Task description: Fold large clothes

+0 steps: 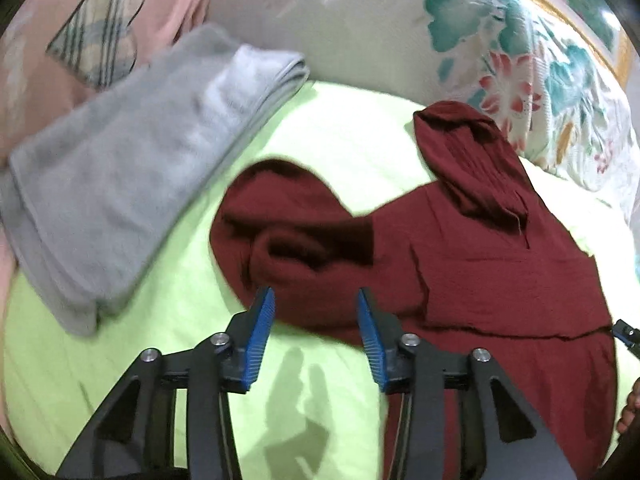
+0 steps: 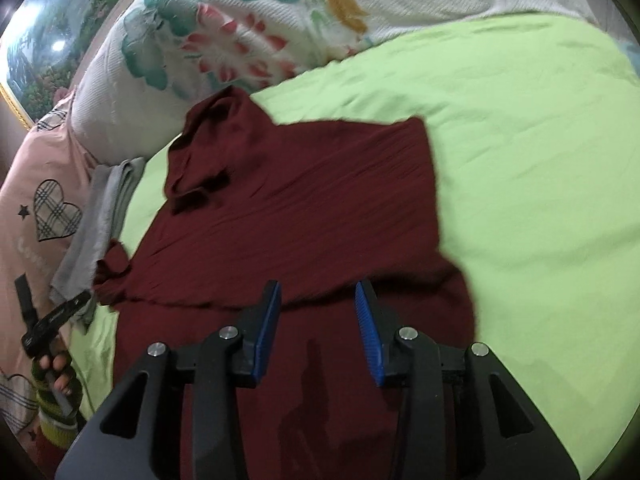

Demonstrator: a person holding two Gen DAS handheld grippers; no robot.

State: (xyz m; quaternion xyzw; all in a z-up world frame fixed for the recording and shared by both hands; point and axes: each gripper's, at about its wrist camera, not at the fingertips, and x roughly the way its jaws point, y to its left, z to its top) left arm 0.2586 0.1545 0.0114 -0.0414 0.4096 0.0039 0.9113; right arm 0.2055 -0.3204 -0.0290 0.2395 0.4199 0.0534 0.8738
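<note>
A large dark red garment [image 1: 480, 272] lies spread on a lime green bed sheet [image 1: 340, 140]. One sleeve curls toward the left, another points to the back. My left gripper [image 1: 316, 304] is open and empty, hovering just above the curled sleeve's near edge. In the right wrist view the same garment [image 2: 300, 216] lies partly folded, with a fold edge across its middle. My right gripper [image 2: 318, 296] is open and empty, above that fold edge. The left gripper's handle [image 2: 52, 316] shows at the left, held by a hand.
A folded grey towel [image 1: 120, 180] lies on the sheet left of the garment, also seen in the right wrist view [image 2: 100, 220]. A floral quilt [image 1: 520, 72] is bunched at the back. A pink pillow with a plaid heart [image 1: 100, 28] sits at the far left.
</note>
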